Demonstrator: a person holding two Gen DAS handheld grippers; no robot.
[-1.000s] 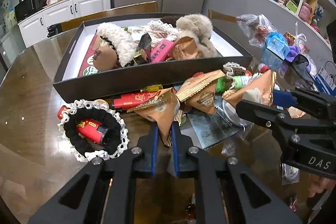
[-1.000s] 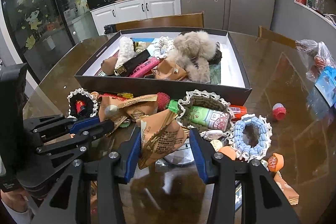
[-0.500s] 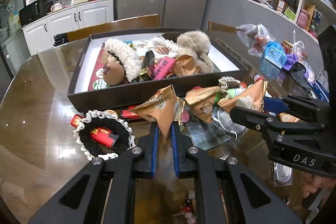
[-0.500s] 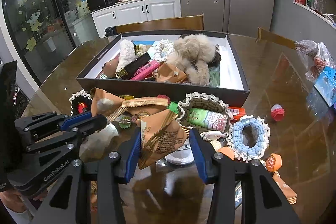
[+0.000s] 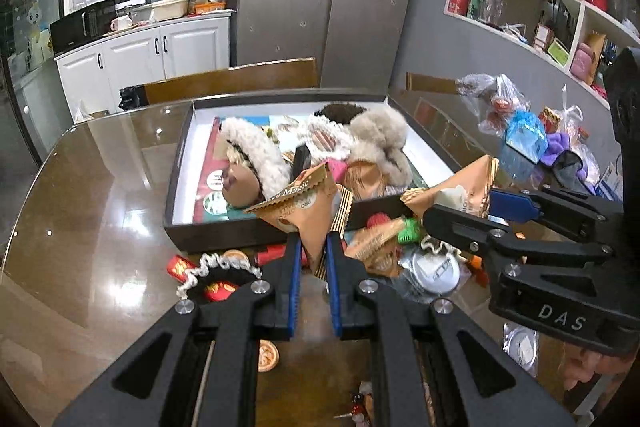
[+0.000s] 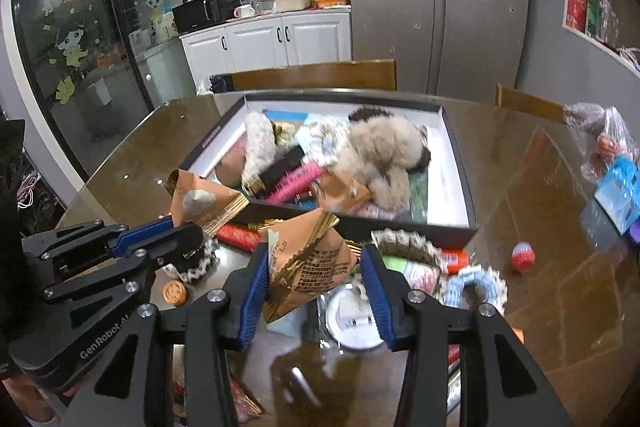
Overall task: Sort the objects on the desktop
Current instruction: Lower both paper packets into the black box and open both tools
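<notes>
My left gripper (image 5: 313, 247) is shut on a brown triangular snack packet (image 5: 305, 205) and holds it above the table, near the front wall of the black box (image 5: 224, 233). It also shows in the right wrist view (image 6: 180, 233) with its packet (image 6: 204, 201). My right gripper (image 6: 316, 277) is shut on a second brown triangular packet (image 6: 310, 259), lifted above the pile. In the left wrist view that gripper (image 5: 476, 209) holds its packet (image 5: 466, 193) to the right. The box (image 6: 460, 183) holds furry hair ties (image 6: 380, 147), a pink item and more packets.
Loose items lie on the glass table in front of the box: a black lace scrunchie (image 5: 218, 277), red tubes (image 6: 240, 237), a blue scrunchie (image 6: 476, 285), a round silver lid (image 6: 352, 323), a small red ball (image 6: 523, 254). Plastic bags (image 5: 516, 131) sit at the right.
Both grippers have risen from the pile with their packets. The left one has carried its packet up and toward the box's front wall; the right packet is also lifted.
</notes>
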